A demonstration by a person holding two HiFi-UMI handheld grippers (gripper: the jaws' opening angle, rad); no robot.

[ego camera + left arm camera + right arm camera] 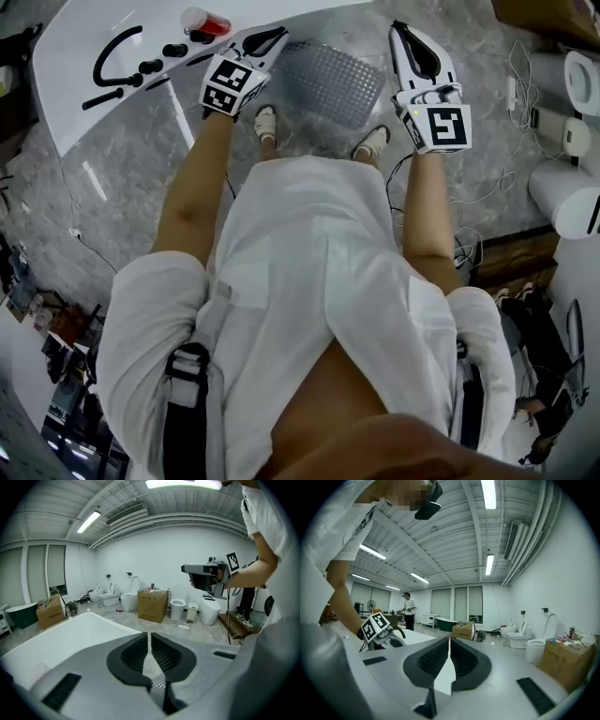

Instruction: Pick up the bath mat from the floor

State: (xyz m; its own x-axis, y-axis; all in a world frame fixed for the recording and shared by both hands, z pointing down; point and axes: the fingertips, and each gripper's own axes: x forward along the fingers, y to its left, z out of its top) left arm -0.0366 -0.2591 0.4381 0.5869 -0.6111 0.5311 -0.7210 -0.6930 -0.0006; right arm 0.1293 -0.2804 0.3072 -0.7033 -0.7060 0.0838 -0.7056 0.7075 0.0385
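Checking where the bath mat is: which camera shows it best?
Head view: the bath mat lies on the floor by the feet. Left gripper view shows only a dotted sliver, likely it; right gripper view none.

Bath mat [328, 82], grey, translucent, stud-textured, is lying flat on the marbled floor [141, 178], just ahead of the person's shoes [266, 122].

Grey bath mat [330, 80], dotted all over; grey marbled floor [141, 178].

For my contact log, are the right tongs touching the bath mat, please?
Apart: right gripper view shows the right tongs held level in mid-air, no bath mat at them.
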